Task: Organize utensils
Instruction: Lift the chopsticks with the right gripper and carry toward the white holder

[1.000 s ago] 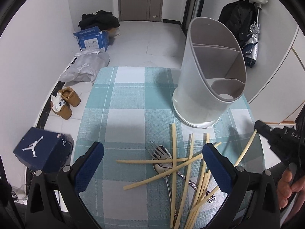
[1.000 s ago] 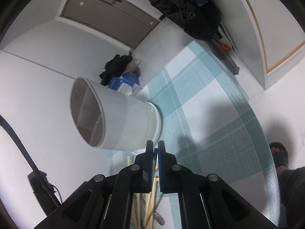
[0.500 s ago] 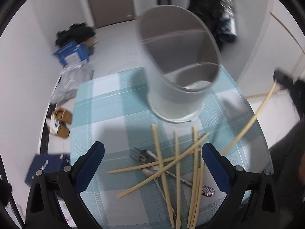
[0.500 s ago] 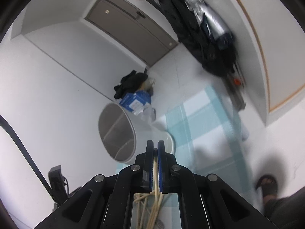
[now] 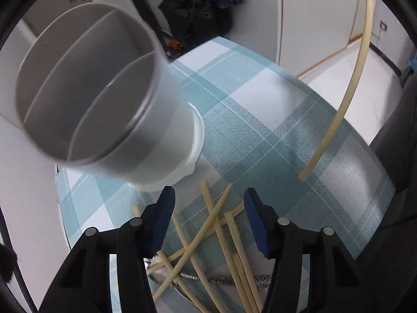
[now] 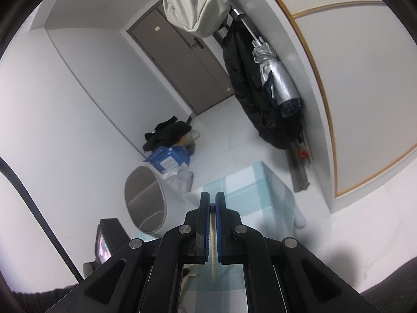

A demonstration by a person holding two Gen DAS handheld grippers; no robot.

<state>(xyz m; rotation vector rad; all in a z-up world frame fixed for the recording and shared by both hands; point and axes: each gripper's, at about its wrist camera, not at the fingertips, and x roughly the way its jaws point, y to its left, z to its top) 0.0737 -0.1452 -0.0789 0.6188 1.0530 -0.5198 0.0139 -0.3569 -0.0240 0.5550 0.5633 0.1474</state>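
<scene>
Soft, even indoor light fills both views, casting only faint shadows on the teal checked cloth (image 5: 260,120). The grey plastic utensil holder (image 5: 104,99) is motion-blurred. Fisheye curvature bends walls, with black vignetting at the edges.

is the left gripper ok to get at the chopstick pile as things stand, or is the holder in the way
Probably yes. The left gripper hangs right above the chopstick pile with its jaws closing and nothing between them yet. The holder stands further back on the tablecloth, beside the path, not across it.
</scene>
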